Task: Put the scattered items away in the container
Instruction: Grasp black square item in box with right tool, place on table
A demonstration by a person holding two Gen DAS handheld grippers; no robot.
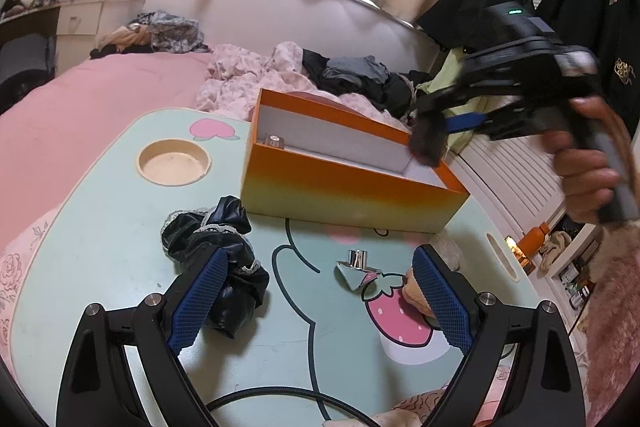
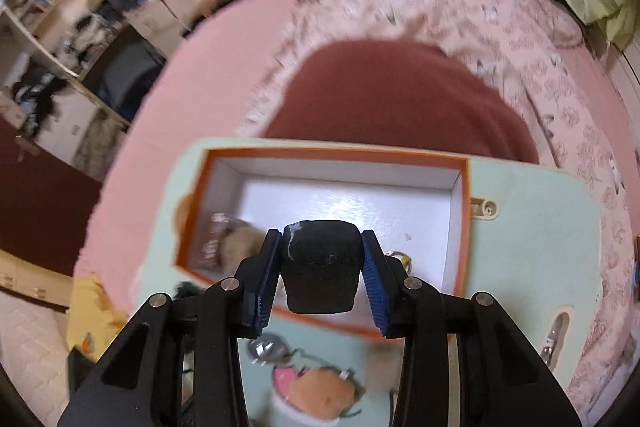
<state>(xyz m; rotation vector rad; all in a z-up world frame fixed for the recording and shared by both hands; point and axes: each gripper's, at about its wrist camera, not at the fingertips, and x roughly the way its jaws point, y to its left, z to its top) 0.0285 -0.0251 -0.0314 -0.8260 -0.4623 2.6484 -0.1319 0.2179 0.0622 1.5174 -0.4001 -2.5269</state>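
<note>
Black fuzzy pouch point(image 2: 319, 267), clamped in the right gripper point(image 2: 320, 269) jaws above the orange box point(image 2: 464, 211), may snag its rim; left gripper point(image 1: 320, 301) jaws gape empty.

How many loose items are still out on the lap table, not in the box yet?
3 that I can make out: the black lace-trimmed scrunchie by the left gripper, the shiny metal clip mid-table, and a tan fuzzy item behind its right finger. More may be hidden.

The right gripper point(image 2: 320, 269) clamps a black fuzzy item point(image 2: 320, 267) above the orange box point(image 2: 462, 227); background blurred.
</note>
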